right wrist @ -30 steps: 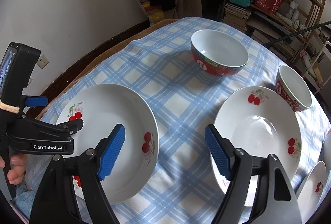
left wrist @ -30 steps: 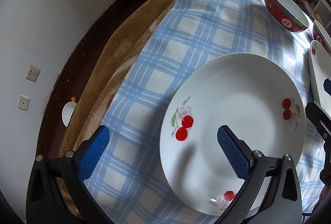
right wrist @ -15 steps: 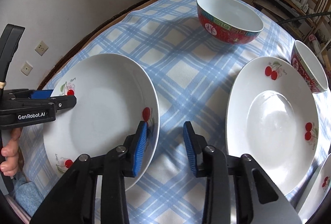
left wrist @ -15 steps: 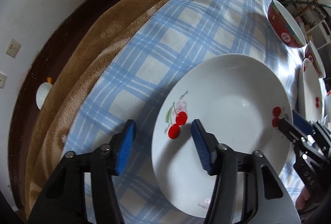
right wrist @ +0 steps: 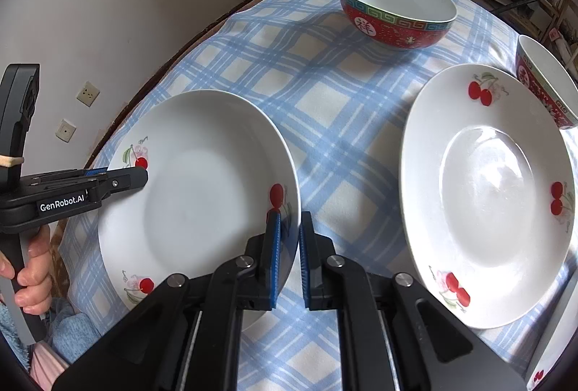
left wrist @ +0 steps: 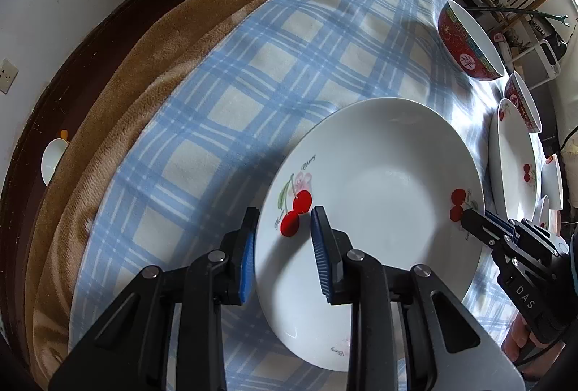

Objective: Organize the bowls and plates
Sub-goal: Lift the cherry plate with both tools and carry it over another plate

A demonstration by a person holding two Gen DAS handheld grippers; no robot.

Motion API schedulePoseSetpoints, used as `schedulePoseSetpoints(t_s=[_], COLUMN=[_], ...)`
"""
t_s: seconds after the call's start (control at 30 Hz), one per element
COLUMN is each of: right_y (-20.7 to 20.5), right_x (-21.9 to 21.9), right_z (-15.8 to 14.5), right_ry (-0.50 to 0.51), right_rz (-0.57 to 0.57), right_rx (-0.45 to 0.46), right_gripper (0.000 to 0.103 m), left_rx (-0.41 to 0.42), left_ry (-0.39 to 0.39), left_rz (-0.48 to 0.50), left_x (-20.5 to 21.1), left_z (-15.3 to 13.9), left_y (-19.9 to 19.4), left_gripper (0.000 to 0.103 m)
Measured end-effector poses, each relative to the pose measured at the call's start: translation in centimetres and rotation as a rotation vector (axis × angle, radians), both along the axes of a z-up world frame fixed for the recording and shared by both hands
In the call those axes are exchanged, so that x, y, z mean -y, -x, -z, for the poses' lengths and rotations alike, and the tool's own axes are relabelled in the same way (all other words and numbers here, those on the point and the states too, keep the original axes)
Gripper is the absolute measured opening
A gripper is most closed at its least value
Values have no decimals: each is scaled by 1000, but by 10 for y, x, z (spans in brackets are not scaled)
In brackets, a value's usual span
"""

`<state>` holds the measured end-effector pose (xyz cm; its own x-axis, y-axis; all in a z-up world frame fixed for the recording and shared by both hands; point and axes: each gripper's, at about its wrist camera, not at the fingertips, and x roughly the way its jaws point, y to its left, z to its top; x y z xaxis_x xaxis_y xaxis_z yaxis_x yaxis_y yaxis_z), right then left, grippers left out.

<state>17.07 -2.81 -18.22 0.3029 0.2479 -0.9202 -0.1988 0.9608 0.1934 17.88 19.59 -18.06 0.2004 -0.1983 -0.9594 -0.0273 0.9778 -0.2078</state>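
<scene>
From wide apart a second ago, the left gripper (left wrist: 283, 239) is closing and the right gripper (right wrist: 289, 246) has pinched opposite rims of the cherry plate (right wrist: 202, 181) between them, ready for lifting.

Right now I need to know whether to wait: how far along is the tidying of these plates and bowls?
Nothing looks stacked yet. In hand: the left gripper is closing over one rim of the near plate, and the right gripper is clamped on the opposite rim. Still to do: the second plate, the big red bowl and the smaller bowl sit apart on the checked cloth.
</scene>
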Motion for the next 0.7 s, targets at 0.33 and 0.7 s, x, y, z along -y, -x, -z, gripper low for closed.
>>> schedulePoseSetpoints(t_s=[0.33,0.7], right_y=[23,54], right_x=[28,61], right_z=[0,4], right_ry=[17,27], right_rz=[37,75], right_rx=[-24,-50], right_gripper=[11,11], left_rx=[-32,-84], left_ry=[-43,-62], left_rz=[87,197], left_x=[40,85], left_z=[-9,-6], left_y=[15,43], left_gripper=[27,27])
